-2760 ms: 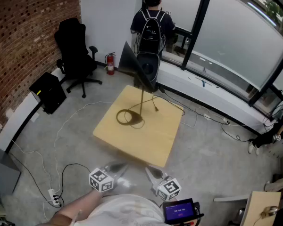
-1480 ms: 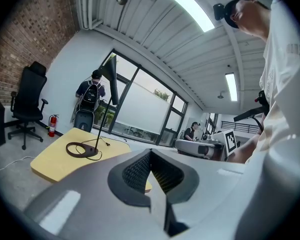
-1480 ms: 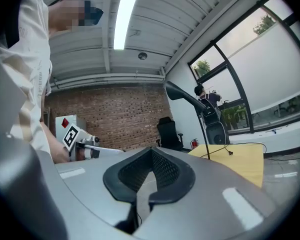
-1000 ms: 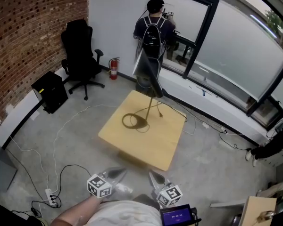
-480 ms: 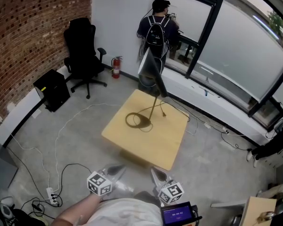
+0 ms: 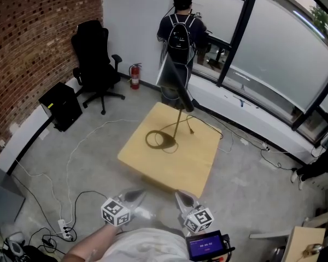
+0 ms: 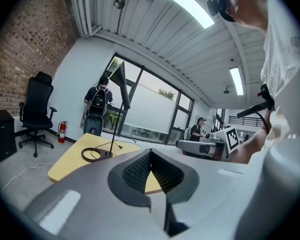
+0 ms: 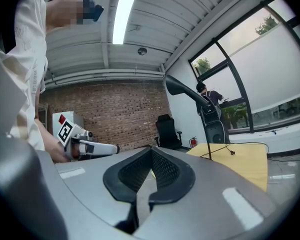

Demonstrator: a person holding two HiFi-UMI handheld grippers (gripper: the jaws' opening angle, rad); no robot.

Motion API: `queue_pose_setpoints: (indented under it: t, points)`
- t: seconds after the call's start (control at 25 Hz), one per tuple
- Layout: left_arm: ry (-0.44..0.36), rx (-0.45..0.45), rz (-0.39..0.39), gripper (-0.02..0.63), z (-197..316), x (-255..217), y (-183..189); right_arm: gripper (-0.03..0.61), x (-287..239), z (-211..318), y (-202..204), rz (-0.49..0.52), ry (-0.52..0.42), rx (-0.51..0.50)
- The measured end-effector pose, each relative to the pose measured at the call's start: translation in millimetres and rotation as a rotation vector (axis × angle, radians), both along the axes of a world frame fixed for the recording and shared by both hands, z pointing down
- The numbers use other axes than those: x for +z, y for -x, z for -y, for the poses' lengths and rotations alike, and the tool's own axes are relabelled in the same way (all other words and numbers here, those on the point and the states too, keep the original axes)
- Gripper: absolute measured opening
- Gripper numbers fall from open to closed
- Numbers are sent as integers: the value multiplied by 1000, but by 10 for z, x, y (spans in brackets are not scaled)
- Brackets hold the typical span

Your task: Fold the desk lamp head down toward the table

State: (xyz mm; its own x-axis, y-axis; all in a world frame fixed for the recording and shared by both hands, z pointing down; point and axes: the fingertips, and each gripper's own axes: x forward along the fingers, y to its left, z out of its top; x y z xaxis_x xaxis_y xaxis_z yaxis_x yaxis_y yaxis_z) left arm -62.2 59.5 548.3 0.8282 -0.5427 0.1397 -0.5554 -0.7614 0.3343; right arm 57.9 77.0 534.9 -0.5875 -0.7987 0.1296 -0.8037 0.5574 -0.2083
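Left gripper (image 6: 135,195): my jaws closed, empty, short of the table's (image 6: 153,168) near edge.
Right gripper (image 6: 181,198): likewise closed on nothing.
Desk lamp (image 6: 175,123): base mid-table, stem upright, head (image 6: 171,76) above far corner.
Bearing: straight ahead, between both grippers, well apart; neither clearly nearer.

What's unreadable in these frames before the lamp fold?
- Desk lamp head hinge: head view, too small, dark against the person behind.
- Left gripper and right gripper tips: head view, blurred.
- Table legs: head view, hidden under the tabletop.
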Motion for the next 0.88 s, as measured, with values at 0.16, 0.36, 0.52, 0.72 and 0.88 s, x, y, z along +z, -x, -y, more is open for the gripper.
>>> queue_pose_setpoints:
  t: [0.16,0.36,0.52,0.72,0.88]
  points:
    - [0,-6,10,0,185,-10,-69,9,-6,231,-70,13,-7,-6]
    - [-14,-15,12,0,522,-76,-218,10,-18,551,-240,30,-17,0]
    - [-15,-13,12,0,742,-92,-363,9,1,779,-360,24,-18,-2]
    - [-13,-12,32,0,985,-86,-555,9,24,1027,-507,17,-13,-10]
    - [-13,-31,41,0,1202,-102,-665,9,50,1192,-619,8,-8,-23]
